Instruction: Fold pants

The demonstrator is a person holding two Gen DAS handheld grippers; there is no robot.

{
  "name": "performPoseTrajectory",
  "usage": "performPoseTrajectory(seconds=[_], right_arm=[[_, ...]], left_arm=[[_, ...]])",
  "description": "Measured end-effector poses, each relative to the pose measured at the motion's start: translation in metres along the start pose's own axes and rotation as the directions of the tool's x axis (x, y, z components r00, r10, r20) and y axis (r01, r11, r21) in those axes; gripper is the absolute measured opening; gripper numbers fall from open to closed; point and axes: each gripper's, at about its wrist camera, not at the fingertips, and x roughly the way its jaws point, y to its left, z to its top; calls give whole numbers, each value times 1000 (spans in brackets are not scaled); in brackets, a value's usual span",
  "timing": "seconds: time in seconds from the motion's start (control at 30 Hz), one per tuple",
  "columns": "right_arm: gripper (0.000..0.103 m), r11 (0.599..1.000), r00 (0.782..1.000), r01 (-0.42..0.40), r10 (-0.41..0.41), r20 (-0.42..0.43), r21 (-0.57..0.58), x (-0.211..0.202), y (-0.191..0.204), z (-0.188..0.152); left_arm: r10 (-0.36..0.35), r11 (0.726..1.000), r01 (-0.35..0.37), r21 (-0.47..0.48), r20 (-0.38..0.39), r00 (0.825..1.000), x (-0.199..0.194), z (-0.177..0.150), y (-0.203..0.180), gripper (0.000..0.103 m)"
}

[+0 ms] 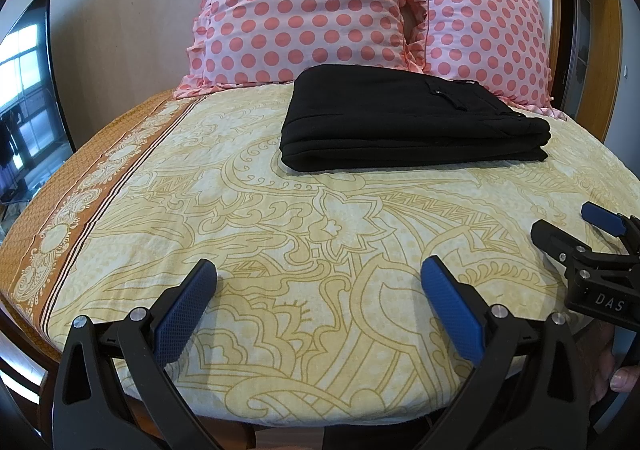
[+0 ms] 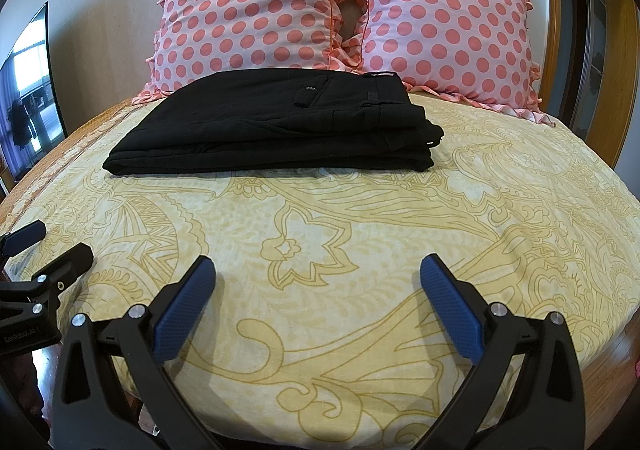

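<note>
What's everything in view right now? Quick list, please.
pants: one, black, folded into a flat stack on the bed just in front of the pillows
pillows: two, pink with coral dots, upright at the head of the bed
bedsheet: one, cream with tan floral pattern, covering the bed
screen: one, dark, at far left
left gripper: black with blue pads, jaws open, empty
right gripper: the same, jaws open, empty

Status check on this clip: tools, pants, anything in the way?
Left tool open, empty. Right tool open, empty. Black pants folded flat on the bed, before two dotted pillows. Nothing between tools and pants.
</note>
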Motion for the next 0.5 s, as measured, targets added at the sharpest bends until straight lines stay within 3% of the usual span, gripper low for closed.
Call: performPoseTrajectory(seconds=[0.5], right_arm=[[101,1000,1000,0,0,1,0,0,0,-1]], left_arm=[[0,1000,0,-1,11,1000,0,-2,-2,102]])
